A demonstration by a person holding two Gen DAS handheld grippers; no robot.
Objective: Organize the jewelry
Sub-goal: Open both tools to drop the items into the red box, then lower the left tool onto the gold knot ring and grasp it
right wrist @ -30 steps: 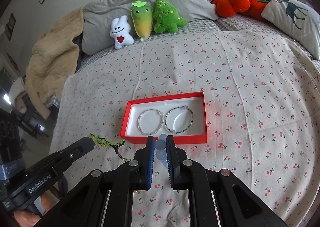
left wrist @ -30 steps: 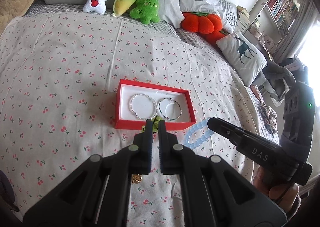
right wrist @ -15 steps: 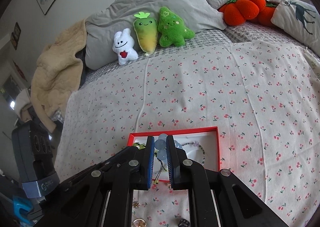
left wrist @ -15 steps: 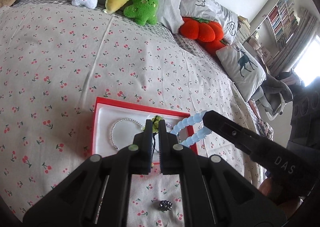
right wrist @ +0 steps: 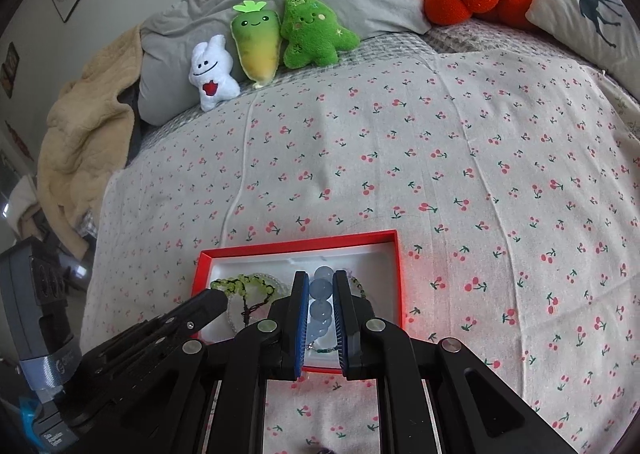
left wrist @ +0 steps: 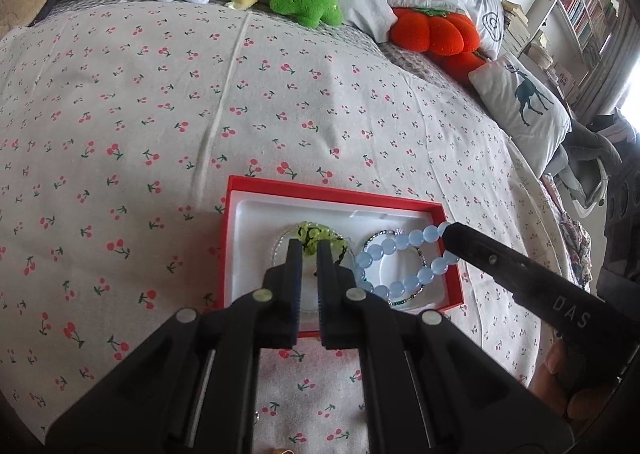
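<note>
Left gripper [left wrist: 308,250]: fingers nearly closed, green bead bracelet [left wrist: 318,235] pinched over the red box [left wrist: 222,254], left half. Right gripper [right wrist: 321,286]: fingers closed on blue bead bracelet [left wrist: 400,258], held above the right half. Box rests on the cherry-print bed [left wrist: 140,126].

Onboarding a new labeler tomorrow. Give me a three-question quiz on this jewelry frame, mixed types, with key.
1. True or false: the left hand-held gripper is shut on the green bead bracelet.
2. Multiple choice: the blue bead bracelet is A) lying flat on the bedspread, B) pinched in the right hand-held gripper above the red box, C) draped on the white plush.
3. Fill in: two bracelets already lie in the box, a clear bead one and a ____ bead one.

Key: 1 true; 2 B; 3 dark.
</note>
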